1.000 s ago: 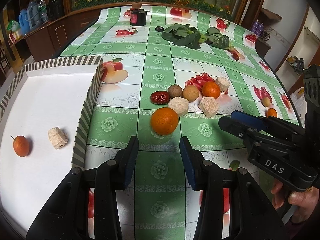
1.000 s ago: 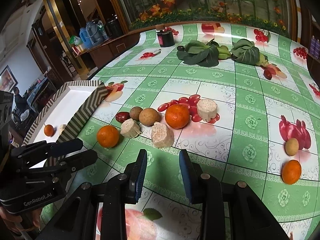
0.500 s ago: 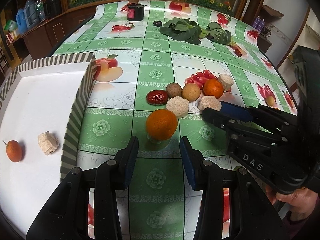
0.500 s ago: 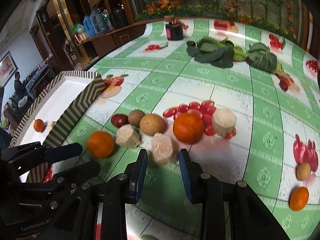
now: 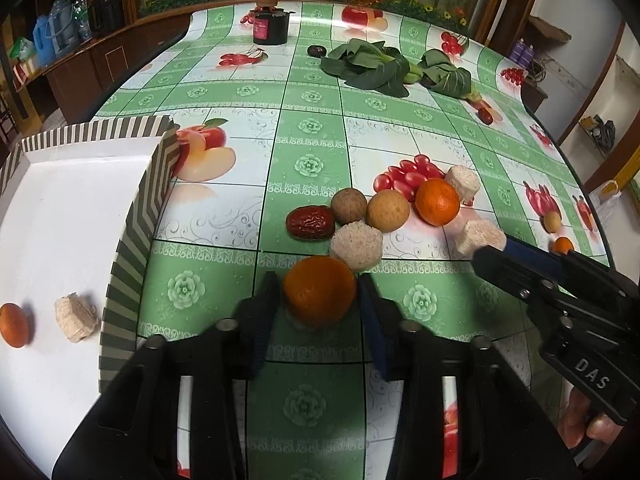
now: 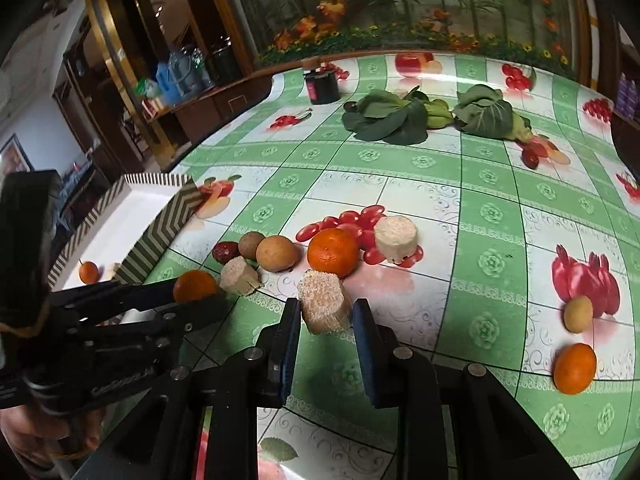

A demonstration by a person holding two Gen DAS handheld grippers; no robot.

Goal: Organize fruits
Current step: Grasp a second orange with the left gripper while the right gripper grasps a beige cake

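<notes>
My left gripper (image 5: 320, 300) has its jaws closing, and both pads touch the sides of an orange (image 5: 320, 292) on the green tablecloth. The right wrist view shows the same orange (image 6: 195, 286) between the left gripper's (image 6: 196, 296) fingers. My right gripper (image 6: 325, 312) is shut on a beige chunk (image 6: 324, 304) resting on the cloth. A white box with a striped rim (image 5: 132, 220) stands at the left. It holds a small orange fruit (image 5: 14, 324) and a beige chunk (image 5: 76, 318).
Just beyond the grippers lie a red date (image 5: 310, 222), two brown round fruits (image 5: 348, 205), another orange (image 5: 437, 202) and two more chunks (image 5: 356, 246). A small orange (image 6: 574, 368) and a yellowish fruit (image 6: 578, 314) sit at the right. Leafy greens (image 5: 372, 66) and a dark jar (image 5: 271, 28) stand far back.
Both grippers moved forward. The left came around the orange and its jaws narrowed onto it. The right came around the beige chunk and narrowed onto it.
</notes>
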